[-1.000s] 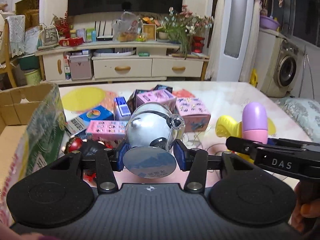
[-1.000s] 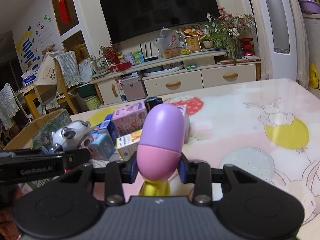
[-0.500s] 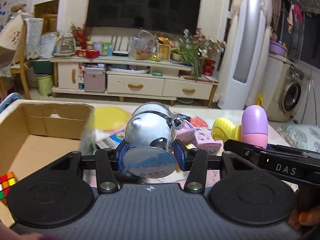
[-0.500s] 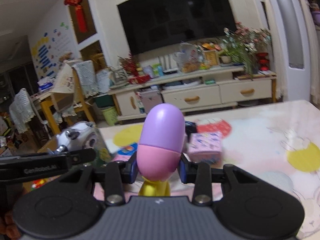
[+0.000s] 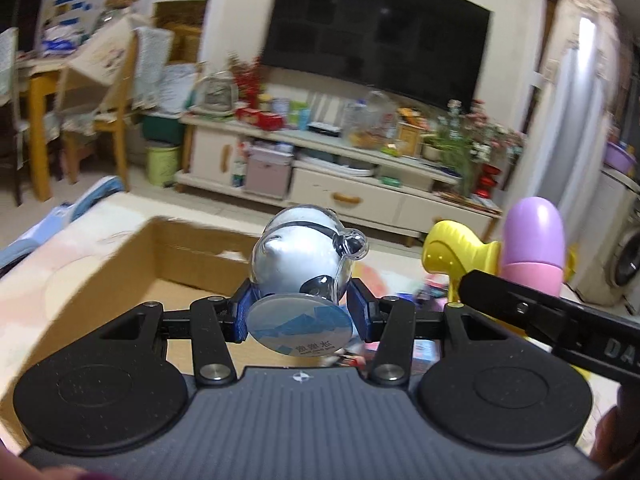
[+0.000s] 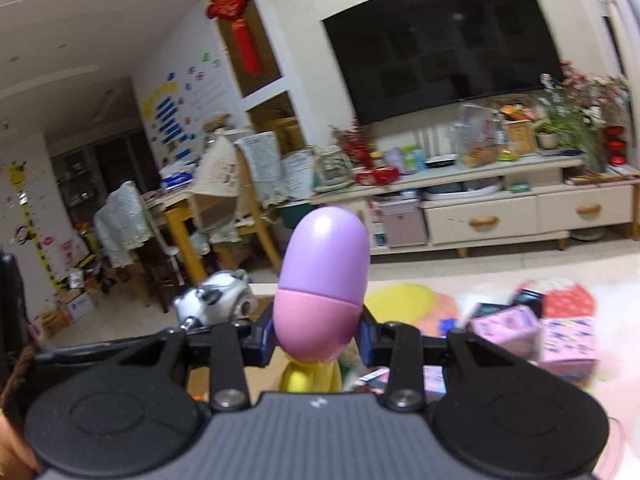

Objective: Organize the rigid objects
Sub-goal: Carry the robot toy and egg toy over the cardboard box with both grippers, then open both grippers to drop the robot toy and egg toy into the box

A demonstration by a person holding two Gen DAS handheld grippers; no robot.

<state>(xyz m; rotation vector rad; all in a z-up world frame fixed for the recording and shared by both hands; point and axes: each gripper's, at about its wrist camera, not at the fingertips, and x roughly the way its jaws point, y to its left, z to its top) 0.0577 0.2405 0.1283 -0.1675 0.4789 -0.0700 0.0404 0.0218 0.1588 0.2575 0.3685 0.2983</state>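
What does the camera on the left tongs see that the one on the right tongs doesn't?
Only the left view shows the open cardboard box, the white washing machine and the round disc base of the panda toy.

Only the right view shows the pink boxes on the table, the red hanging ornament and the wall stickers.

Both show the panda toy held in the left tongs, the purple-and-pink capsule toy held in the right tongs, and the television.

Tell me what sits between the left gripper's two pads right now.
In the left wrist view, the panda figure on its round base sits between the left gripper pads, clamped from both sides above the cardboard box.
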